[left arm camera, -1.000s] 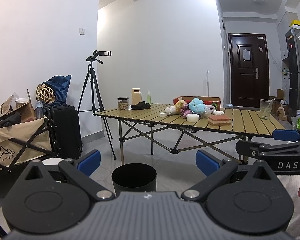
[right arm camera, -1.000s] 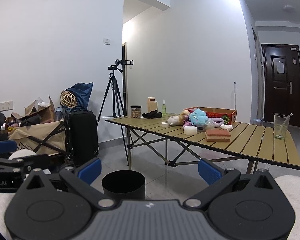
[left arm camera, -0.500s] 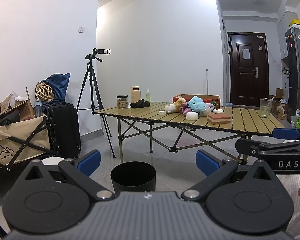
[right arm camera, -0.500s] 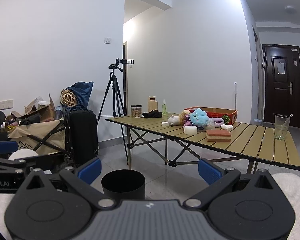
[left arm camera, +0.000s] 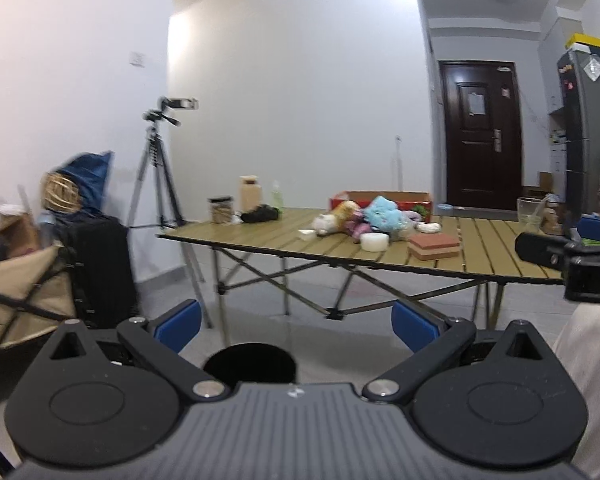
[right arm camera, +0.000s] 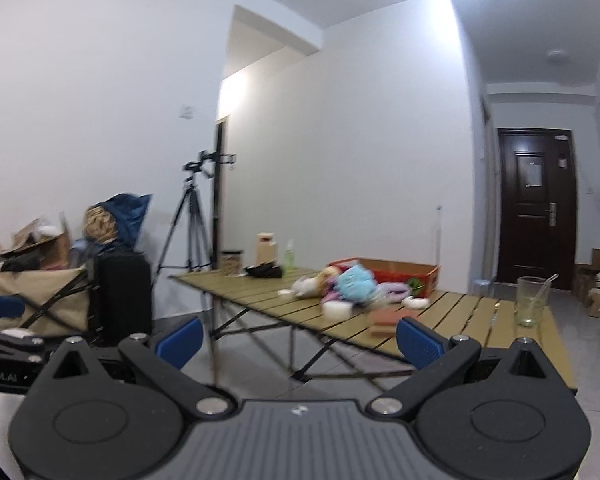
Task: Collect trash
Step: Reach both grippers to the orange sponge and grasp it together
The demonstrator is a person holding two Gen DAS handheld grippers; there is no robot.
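Closer to the folding table (left arm camera: 260, 236) than a second ago, and higher. In the left wrist view, tabletop now across the middle of the frame, with the black bin (left arm camera: 250, 362) sunk to bottom centre, half hidden behind the tool's body. In the right wrist view, no bin any more; everything smeared by motion. Probably an approach toward the tabletop, with no pick begun yet.

Left gripper (left arm camera: 296, 326): blue pads wide apart, nothing between. Right gripper (right arm camera: 300, 344): likewise spread and empty.

Likely trash, judging by looks only: three pale bits at centre right of the left view, all on the slats.
- a round white roll (left arm camera: 375, 241) near the front edge
- a small white scrap (left arm camera: 307, 234) left of it
- a white crumple (left arm camera: 428, 227) behind

Well apart from both tools and from the bin on the floor.

Counted otherwise:
- one bin
- one table
- one heap of plush toys (left arm camera: 380, 212), number unclear
- one red cardboard tray (left arm camera: 380, 198)
- one brick-coloured block (left arm camera: 434, 246)
- one glass with a straw (left arm camera: 530, 214)
- one jar (left arm camera: 221, 210)
- one green bottle (left arm camera: 277, 196)
- one tripod (left arm camera: 160, 172) at left
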